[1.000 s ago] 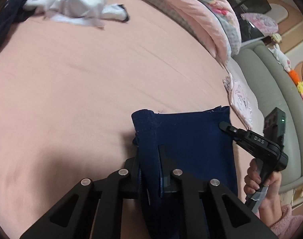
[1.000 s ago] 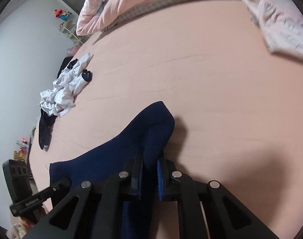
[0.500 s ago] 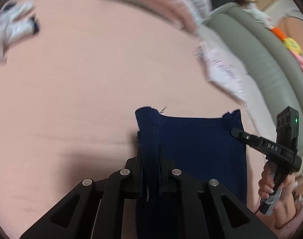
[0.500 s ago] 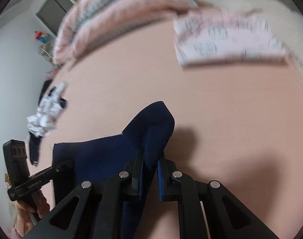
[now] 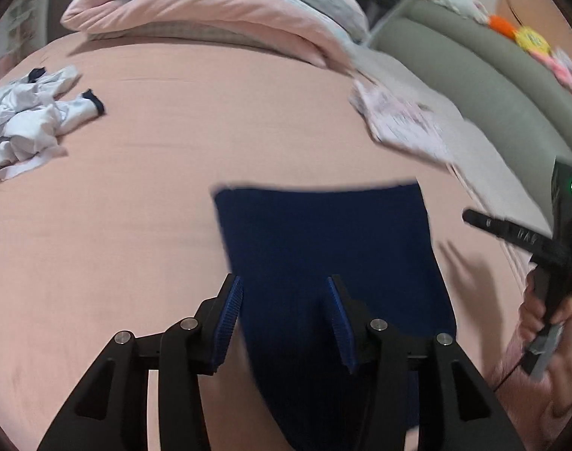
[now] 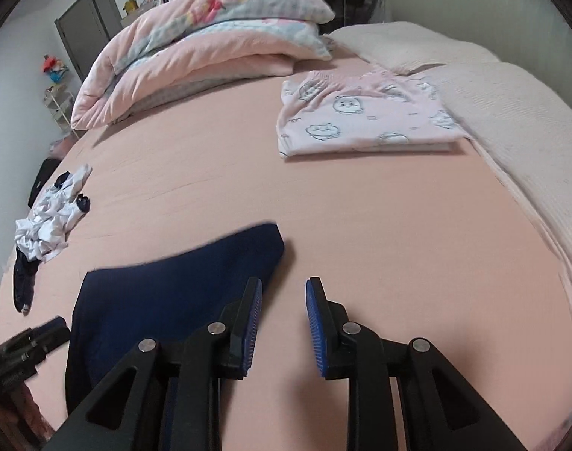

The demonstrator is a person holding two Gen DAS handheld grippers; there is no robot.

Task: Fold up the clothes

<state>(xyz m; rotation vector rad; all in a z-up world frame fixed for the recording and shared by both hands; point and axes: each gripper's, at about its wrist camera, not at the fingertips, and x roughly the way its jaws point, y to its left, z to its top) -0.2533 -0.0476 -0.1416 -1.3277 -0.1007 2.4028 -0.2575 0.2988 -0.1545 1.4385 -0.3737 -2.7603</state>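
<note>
Both my jaws are opening with nothing pinched; the blue cloth [image 5: 323, 248] lies flat on the pink bed [image 5: 135, 225], mid-frame.

Pretty soft, even indoor light, no harsh glare. Both views have heavy fisheye bending and dark vignetted corners. The left wrist view is smeared with motion blur, worst on the folded pink garment [image 5: 402, 127]; the right one's much sharper. Soft shadows sit on the bed sheet [image 6: 380, 225].
</note>
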